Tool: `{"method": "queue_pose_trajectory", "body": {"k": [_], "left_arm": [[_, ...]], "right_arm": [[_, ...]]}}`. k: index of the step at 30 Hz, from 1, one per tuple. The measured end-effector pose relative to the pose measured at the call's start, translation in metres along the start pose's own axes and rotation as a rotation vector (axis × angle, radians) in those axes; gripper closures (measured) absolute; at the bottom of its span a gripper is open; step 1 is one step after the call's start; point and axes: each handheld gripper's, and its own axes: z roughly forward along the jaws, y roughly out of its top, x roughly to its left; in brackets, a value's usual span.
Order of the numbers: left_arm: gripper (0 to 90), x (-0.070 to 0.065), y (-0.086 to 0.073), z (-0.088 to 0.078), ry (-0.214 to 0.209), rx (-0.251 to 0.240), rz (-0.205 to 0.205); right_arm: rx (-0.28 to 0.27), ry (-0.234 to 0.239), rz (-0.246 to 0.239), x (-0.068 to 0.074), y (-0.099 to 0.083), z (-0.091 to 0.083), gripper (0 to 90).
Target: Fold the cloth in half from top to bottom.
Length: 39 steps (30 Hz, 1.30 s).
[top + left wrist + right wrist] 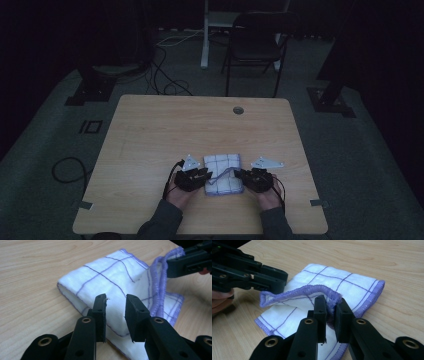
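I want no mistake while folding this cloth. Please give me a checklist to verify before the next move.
1. Right claw pinches the purple hem of the cloth: ok.
2. Left claw grips the cloth: not ok, jaws apart, nothing pressed between them.
3. Cloth lies fully on the table: ok.
4. Lifted hem hangs free between both claws: ok.
5. Lower layers flat, without wrinkles: cannot tell.

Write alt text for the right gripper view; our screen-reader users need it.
The right gripper pinches the raised purple hem of a folded white checked cloth on a wooden table. At upper left, the left gripper reaches over the lifted edge's other end.
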Motion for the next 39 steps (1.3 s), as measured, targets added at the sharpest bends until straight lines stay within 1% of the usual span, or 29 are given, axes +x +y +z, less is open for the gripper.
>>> {"method": "queue_pose_trajectory", "body": {"k": [2, 4, 7, 13, 16, 20, 22, 26, 28, 32, 34, 36, 39], "left_arm": [[71.0, -0.004, -0.002, -0.002, -0.003, 0.001, 0.01], [70.9, -0.007, -0.005, -0.004, 0.0, 0.01, 0.033], [70.9, -0.009, -0.009, -0.005, 0.002, 0.021, 0.048], [70.7, -0.01, -0.015, -0.004, 0.007, 0.041, 0.053], [70.7, -0.01, -0.018, -0.005, 0.011, 0.047, 0.057], [70.7, -0.011, -0.021, -0.004, 0.013, 0.056, 0.063], [70.7, -0.011, -0.022, -0.004, 0.016, 0.06, 0.066], [70.5, -0.012, -0.023, -0.004, 0.025, 0.065, 0.074], [70.5, -0.012, -0.024, -0.004, 0.026, 0.066, 0.075], [70.3, -0.012, -0.025, -0.005, 0.029, 0.069, 0.069], [69.5, -0.012, -0.024, -0.006, 0.032, 0.063, 0.072], [68.5, -0.011, -0.023, -0.009, 0.032, 0.046, 0.075], [66.9, -0.008, -0.02, -0.014, 0.042, 0.02, 0.072]], "right_arm": [[0.003, 0.001, 0.003, 0.001, -0.002, -0.001, 82.4], [0.005, -0.001, 0.002, 0.002, -0.003, -0.001, 82.3], [0.009, 0.001, 0.002, 0.003, -0.005, -0.002, 82.2], [0.028, -0.005, -0.014, 0.007, -0.009, -0.005, 81.6], [0.035, -0.004, -0.011, 0.007, -0.012, -0.006, 81.0], [0.035, -0.009, -0.012, 0.007, -0.016, -0.009, 76.8], [0.031, -0.025, -0.013, 0.006, -0.016, -0.012, 71.4], [0.004, -0.055, 0.01, 0.0, -0.018, -0.02, 62.6], [-0.016, -0.069, 0.029, -0.005, -0.018, -0.025, 61.5], [-0.05, -0.112, 0.068, -0.015, -0.019, -0.032, 58.7], [-0.045, -0.141, 0.079, -0.019, -0.021, -0.033, 58.2], [-0.032, -0.169, 0.083, -0.023, -0.023, -0.032, 57.4], [-0.017, -0.193, 0.086, -0.028, -0.025, -0.029, 56.1]]}}
